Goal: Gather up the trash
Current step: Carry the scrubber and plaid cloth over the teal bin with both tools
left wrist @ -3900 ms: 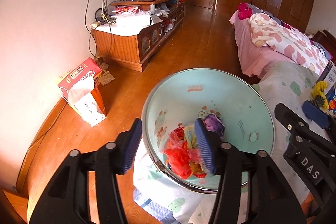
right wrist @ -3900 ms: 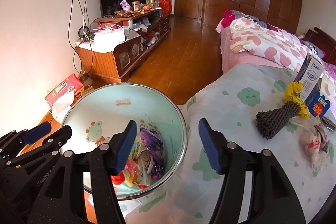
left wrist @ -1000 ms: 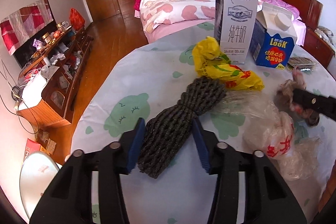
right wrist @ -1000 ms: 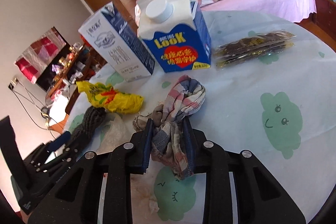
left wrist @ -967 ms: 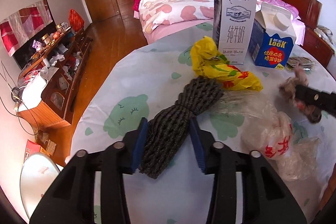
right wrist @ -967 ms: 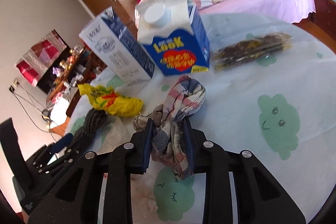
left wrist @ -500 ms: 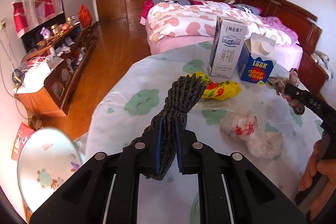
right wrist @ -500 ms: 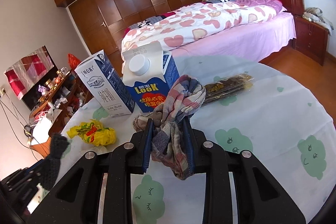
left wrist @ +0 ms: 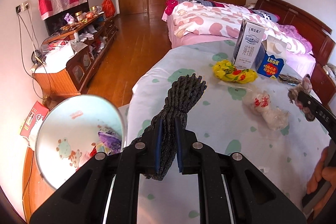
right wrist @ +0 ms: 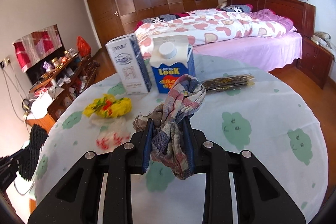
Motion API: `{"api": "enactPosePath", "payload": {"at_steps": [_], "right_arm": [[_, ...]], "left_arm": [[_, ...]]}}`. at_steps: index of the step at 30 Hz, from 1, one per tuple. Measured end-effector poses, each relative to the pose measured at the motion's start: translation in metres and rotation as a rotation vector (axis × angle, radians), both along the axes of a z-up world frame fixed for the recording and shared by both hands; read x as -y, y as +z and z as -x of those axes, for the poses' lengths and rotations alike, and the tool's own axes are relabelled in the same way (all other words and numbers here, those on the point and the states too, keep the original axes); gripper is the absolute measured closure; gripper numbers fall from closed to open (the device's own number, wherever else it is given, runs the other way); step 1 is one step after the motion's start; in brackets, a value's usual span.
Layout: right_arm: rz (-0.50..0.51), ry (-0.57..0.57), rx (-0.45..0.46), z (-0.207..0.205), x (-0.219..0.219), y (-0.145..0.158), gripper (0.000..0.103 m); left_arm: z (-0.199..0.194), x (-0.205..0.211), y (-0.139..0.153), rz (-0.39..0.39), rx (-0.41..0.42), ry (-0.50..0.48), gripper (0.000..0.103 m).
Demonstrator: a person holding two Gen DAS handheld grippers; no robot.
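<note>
Dark grey knitted cloth point(left wrist: 178, 102), rolled in a bundle, sits clamped between the blue pads of your left hand-held gripper point(left wrist: 167, 145), lifted above the table point(left wrist: 220, 161). Your right hand-held gripper point(right wrist: 168, 144) is pressed together on a checked rag point(right wrist: 180, 102), also off the cloth-covered table.

Just beside the table edge, lower left, stands the bin point(left wrist: 69, 119) with some wrappers inside. The left view shows it; the right view shows no more than a pale sliver at that corner. Farther on the table lie a clear plastic bag point(left wrist: 264, 106) and a yellow bag point(left wrist: 233, 72), then two milk cartons point(right wrist: 155, 66). The flat dark packet point(right wrist: 229, 81) is plain only in the right view.

I think the risk is this: both bundles are soft and hang loose, so a tail can catch the bin rim and stay outside when you let go. Also the two hand-held grippers may meet over the one opening if you bring them together. The long bundle may swing and slip when you tilt it.
</note>
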State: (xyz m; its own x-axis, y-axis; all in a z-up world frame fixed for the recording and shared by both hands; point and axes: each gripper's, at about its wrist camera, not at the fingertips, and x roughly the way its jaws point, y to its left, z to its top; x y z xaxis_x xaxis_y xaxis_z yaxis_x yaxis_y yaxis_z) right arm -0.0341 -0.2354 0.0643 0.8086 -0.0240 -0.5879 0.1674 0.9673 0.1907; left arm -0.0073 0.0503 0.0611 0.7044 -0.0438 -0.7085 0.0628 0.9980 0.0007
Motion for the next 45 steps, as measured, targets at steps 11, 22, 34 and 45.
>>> {"api": "enactPosePath", "payload": {"at_steps": [11,22,34,45], "right_arm": [[0.022,0.124,-0.014,0.031,-0.056,0.006,0.075],[0.054,0.237,-0.022,0.035,-0.12,0.005,0.075],[0.093,0.365,-0.031,0.032,-0.189,0.005,0.074],[0.138,0.453,-0.032,0.029,-0.241,0.007,0.074]], "left_arm": [[0.034,-0.031,0.013,-0.043,0.044,0.058,0.092],[0.053,-0.069,0.011,-0.032,0.042,0.124,0.092],[0.061,-0.114,0.007,-0.002,0.041,0.193,0.092],[0.057,-0.144,0.003,0.018,0.038,0.24,0.092]]}}
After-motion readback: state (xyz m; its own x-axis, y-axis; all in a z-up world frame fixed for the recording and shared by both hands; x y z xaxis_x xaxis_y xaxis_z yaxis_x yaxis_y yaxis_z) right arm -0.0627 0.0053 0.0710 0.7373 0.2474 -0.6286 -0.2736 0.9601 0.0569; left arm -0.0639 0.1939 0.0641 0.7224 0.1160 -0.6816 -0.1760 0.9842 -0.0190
